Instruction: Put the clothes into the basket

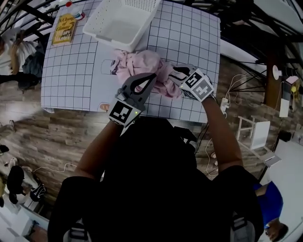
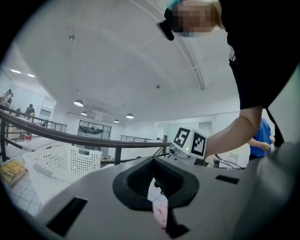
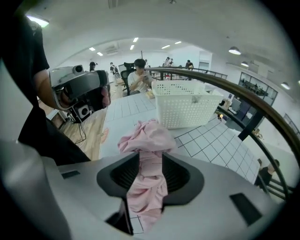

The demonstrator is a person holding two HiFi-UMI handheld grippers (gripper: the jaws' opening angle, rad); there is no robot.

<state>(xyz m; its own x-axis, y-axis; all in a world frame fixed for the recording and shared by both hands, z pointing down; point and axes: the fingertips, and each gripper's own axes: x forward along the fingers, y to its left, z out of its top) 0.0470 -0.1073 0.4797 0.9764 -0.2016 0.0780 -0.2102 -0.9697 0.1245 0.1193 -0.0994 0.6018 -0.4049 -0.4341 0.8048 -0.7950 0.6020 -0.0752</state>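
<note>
A crumpled pink garment point(image 1: 137, 64) lies on the grid-marked table point(image 1: 71, 75) just in front of the white perforated basket point(image 1: 118, 21). My left gripper point(image 1: 152, 76) reaches into the garment's near edge. In the left gripper view its jaws point(image 2: 154, 164) stand almost together, with a bit of pink cloth point(image 2: 161, 214) pinched low between them. My right gripper point(image 1: 173, 71) points down at the garment's right side. In the right gripper view a strip of the garment point(image 3: 145, 138) runs loosely through the gap of its parted jaws point(image 3: 151, 159). The basket point(image 3: 185, 105) stands beyond, with nothing showing inside.
A yellow book point(image 1: 64, 29) and a small bottle point(image 1: 75, 10) lie at the table's far left corner. A dark railing point(image 3: 225, 89) runs behind the table. Wooden floor with cables point(image 1: 227, 101) lies to the right, and people sit in the background.
</note>
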